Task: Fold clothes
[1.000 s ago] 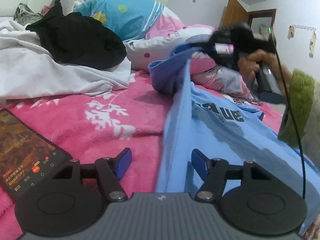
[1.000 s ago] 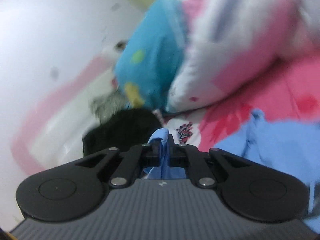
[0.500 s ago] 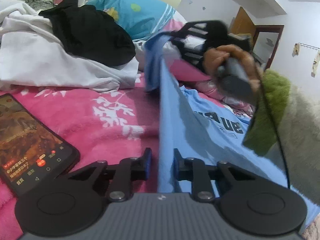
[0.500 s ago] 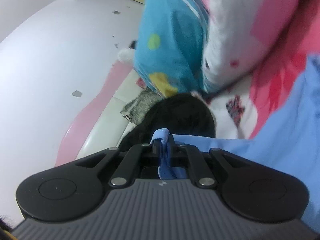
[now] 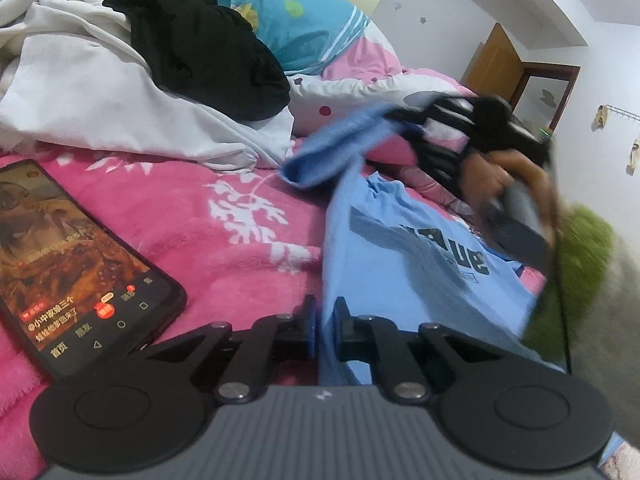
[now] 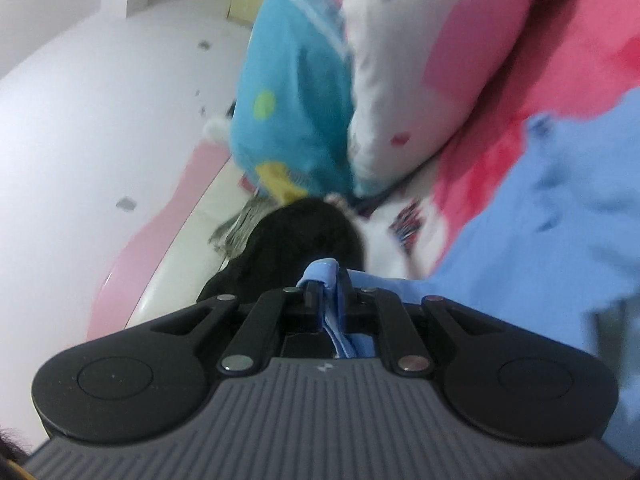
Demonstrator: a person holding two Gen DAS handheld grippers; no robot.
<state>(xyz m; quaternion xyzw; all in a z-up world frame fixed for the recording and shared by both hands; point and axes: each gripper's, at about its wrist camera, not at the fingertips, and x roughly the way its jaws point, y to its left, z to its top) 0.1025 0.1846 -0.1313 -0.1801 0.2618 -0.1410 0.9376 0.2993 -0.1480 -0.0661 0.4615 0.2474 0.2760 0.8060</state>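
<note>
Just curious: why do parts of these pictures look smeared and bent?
Left wrist view: sharp on the phone, smeared on the hand holding the other tongs; walls bow from the fisheye lens. Right wrist view: pillow and blue shirt blurred throughout, only its tongs crisp.

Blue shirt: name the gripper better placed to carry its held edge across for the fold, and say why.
Right, probably. The right gripper pinches the blue shirt at a raised end, free to swing over. The left gripper, which has just been closing on the shirt's near edge, sits low by the pink blanket, better as the anchor.
</note>
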